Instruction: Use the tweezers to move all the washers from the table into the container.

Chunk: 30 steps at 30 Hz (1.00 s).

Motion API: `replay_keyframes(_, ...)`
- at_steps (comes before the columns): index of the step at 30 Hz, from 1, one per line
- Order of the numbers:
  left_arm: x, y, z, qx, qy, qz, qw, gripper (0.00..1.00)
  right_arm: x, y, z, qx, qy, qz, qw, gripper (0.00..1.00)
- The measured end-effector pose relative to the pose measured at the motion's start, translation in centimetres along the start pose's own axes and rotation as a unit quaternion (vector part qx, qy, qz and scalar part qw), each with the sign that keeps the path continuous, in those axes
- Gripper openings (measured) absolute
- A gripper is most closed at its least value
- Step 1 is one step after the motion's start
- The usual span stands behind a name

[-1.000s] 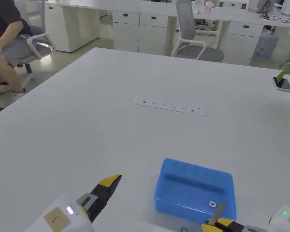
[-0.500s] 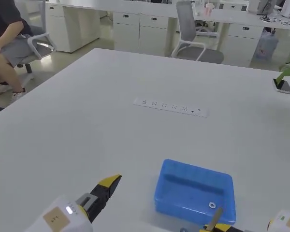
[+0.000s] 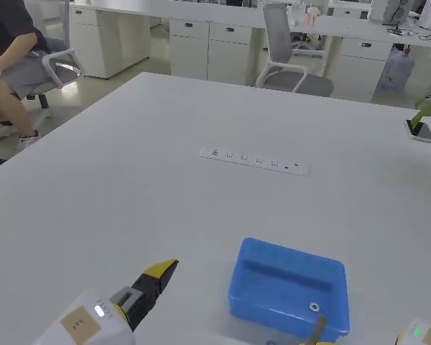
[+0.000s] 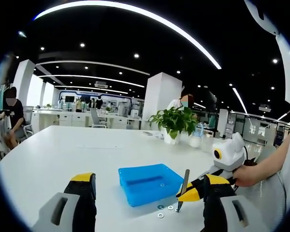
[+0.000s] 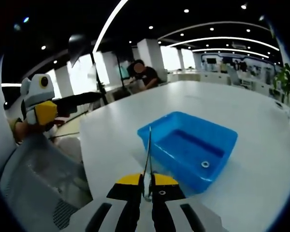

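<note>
Currently one small silver washer (image 5: 202, 164) lies inside the shallow blue plastic container (image 3: 241, 291), ahead of the right gripper's fingers and a little to their right. A few more flat metal washers (image 4: 160, 207) sit on the white table (image 3: 165, 187) by the container's near wall, just beside the tweezer tips.

The right gripper (image 5: 145, 182) has its yellow-tipped fingers clamped on the slim metal tweezers (image 5: 148, 150), which stand straight out ahead of them, and the tips carry nothing I can make out. The left gripper (image 4: 148, 179) hangs idle with its fingers spread wide, the container lying between and beyond them.

I judge that the fetch of the next washer is in hand. It calls for lowering the tips astride one washer's edge, pinching, lifting it over the wall and letting go inside.

A tan label (image 3: 79, 323) behind the left fingers bears print too small to read. The white power strip (image 3: 253, 159), far ahead of both sets of fingers, shows no legible marking.
</note>
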State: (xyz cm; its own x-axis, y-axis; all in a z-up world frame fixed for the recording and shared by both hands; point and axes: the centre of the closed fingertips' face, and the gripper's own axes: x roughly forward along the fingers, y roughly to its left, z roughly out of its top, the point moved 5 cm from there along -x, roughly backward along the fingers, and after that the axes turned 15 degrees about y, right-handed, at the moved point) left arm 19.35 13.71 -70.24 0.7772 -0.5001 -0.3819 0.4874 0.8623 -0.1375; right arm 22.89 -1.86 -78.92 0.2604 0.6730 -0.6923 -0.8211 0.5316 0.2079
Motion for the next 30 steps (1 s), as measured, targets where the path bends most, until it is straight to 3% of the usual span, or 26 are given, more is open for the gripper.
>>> replay_keyframes(5, 0.0, 0.0, 0.0, 0.002, 0.002, 0.001, 1.0, 0.94, -0.1, 0.5, -0.2, -0.028, 0.011, -0.003, 0.9995, 0.04)
replay_keyframes(7, 0.0, 0.0, -0.1, 0.004, 0.003, 0.001, 1.0, 0.94, -0.2, 0.7, -0.2, -0.066, 0.022, -0.011, 0.9975, 0.04)
replay_keyframes(13, 0.1, -0.1, -0.1, 0.007, 0.006, -0.001, 1.0, 0.94, 0.1, 2.0, -0.2, -0.153, 0.047, -0.023, 0.9868, 0.04)
replay_keyframes(17, 0.1, -0.2, -0.2, 0.011, 0.008, -0.002, 0.9999, 0.94, 0.2, 2.7, -0.3, -0.206, 0.068, -0.029, 0.9757, 0.03)
replay_keyframes(18, 0.1, -0.2, -0.2, 0.011, 0.008, -0.001, 0.9999, 0.94, 0.2, 2.8, -0.3, -0.226, 0.074, -0.036, 0.9707, 0.03)
replay_keyframes(20, 0.1, -0.2, -0.2, 0.011, 0.008, 0.001, 0.9999, 0.94, 0.4, 3.0, -0.2, -0.231, 0.078, -0.039, 0.9691, 0.03)
replay_keyframes(22, 0.1, -0.1, -0.2, 0.009, 0.007, 0.004, 0.9999, 0.94, 0.4, 2.8, 0.1, -0.221, 0.077, -0.038, 0.9715, 0.03)
replay_keyframes(25, 0.0, 0.0, -0.2, 0.01, 0.008, 0.008, 0.9999, 0.94, 0.3, 2.3, 0.1, -0.177, 0.072, -0.02, 0.9814, 0.03)
replay_keyframes(27, 0.0, 0.0, -0.2, 0.012, 0.007, 0.01, 0.9999, 0.94, -0.3, 2.1, 0.7, -0.148, 0.049, -0.01, 0.9877, 0.03)
replay_keyframes(30, 0.0, 0.1, -0.2, 0.011, 0.008, 0.012, 0.9998, 0.94, -1.3, 1.7, 1.4, -0.134, 0.035, -0.009, 0.9903, 0.03)
